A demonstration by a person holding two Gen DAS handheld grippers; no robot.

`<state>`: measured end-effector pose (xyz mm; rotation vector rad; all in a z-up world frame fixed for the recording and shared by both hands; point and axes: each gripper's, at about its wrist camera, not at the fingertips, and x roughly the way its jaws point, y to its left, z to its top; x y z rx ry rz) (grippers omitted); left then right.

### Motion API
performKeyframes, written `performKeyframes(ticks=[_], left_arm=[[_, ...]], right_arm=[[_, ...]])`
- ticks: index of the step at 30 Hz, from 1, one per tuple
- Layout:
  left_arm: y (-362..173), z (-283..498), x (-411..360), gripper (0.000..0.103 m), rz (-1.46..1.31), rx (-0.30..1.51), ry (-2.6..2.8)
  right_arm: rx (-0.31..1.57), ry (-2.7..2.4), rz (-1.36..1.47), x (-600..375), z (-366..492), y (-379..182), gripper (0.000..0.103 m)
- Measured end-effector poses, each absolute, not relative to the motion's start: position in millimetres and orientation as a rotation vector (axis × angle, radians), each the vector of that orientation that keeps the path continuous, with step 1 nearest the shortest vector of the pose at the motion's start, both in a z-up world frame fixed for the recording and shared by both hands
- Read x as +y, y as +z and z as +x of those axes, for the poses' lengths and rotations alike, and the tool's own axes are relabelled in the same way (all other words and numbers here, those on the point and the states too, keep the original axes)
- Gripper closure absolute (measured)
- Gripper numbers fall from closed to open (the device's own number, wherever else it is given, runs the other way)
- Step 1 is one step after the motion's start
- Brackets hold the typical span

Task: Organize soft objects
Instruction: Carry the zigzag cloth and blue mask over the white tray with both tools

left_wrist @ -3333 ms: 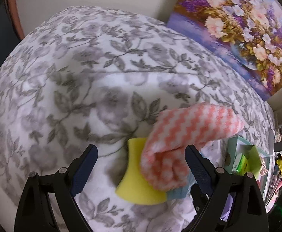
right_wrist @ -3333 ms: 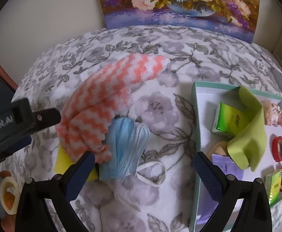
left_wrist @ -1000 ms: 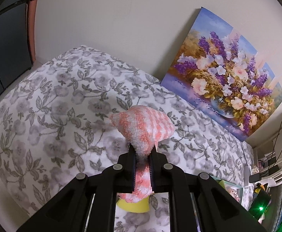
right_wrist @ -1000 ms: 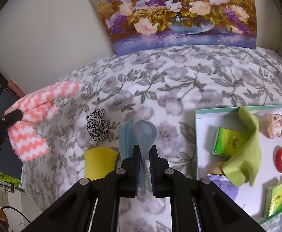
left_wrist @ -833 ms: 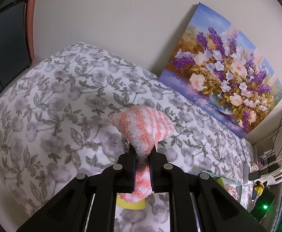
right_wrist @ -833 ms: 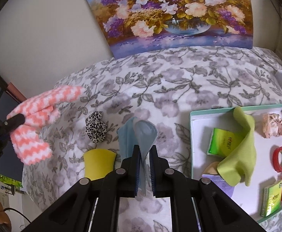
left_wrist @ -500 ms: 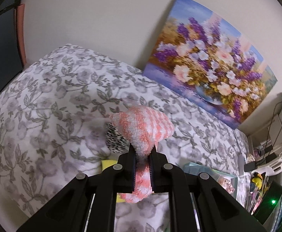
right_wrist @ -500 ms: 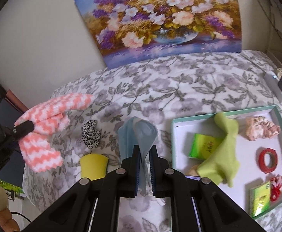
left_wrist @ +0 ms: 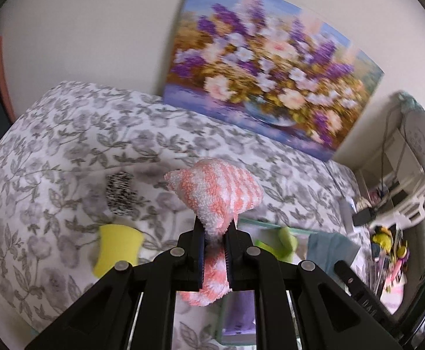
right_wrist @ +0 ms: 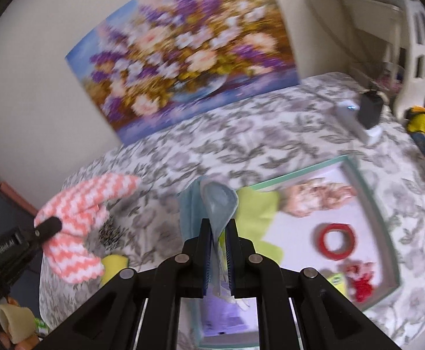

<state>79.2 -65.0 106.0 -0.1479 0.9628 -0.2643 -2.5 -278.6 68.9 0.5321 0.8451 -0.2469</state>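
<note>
The left gripper [left_wrist: 214, 234] is clenching a fluffy orange-and-white striped cloth [left_wrist: 217, 192], which is bulging above the jaws and hanging below them, clear of the bed [left_wrist: 66, 134]. The right gripper [right_wrist: 218, 234] is pinching a pale blue face mask [right_wrist: 212, 201] between jaws that are fully closed on it, the mask standing up above the tips and its loose end trailing down between the arms. Both loads are being carried in the air. The relation that matters now is the one to the teal-rimmed tray [right_wrist: 370, 201] lying on the floral bed cover: in the right wrist view the tray is sitting directly ahead of and to the right of the right jaws, its long side running away toward the far right, so the mask is already hanging over the tray's near left corner. The left gripper is showing at the far left of that same view, well apart from the tray, so the right hand is probably the nearer one for a drop. Inside the tray a lime green cloth [right_wrist: 256, 210], a peach scrunchie [right_wrist: 314, 198] and a red ring [right_wrist: 336, 240] are lying, leaving bare white floor in the middle. A yellow sponge [left_wrist: 117, 246] and a black-and-white scrunchie [left_wrist: 120, 192] are resting on the bed to the left, not yet collected.
</note>
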Motion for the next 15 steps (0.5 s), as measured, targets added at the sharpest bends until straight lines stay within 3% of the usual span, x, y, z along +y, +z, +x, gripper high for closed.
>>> performKeyframes(ticks=[15], left_arm=[[91.5, 37.2, -177.3, 0.091, 0.032, 0.993, -0.474]], right_arm=[[0.833, -0.451, 0.638, -380.7, -67.6, 58.5, 0.093]])
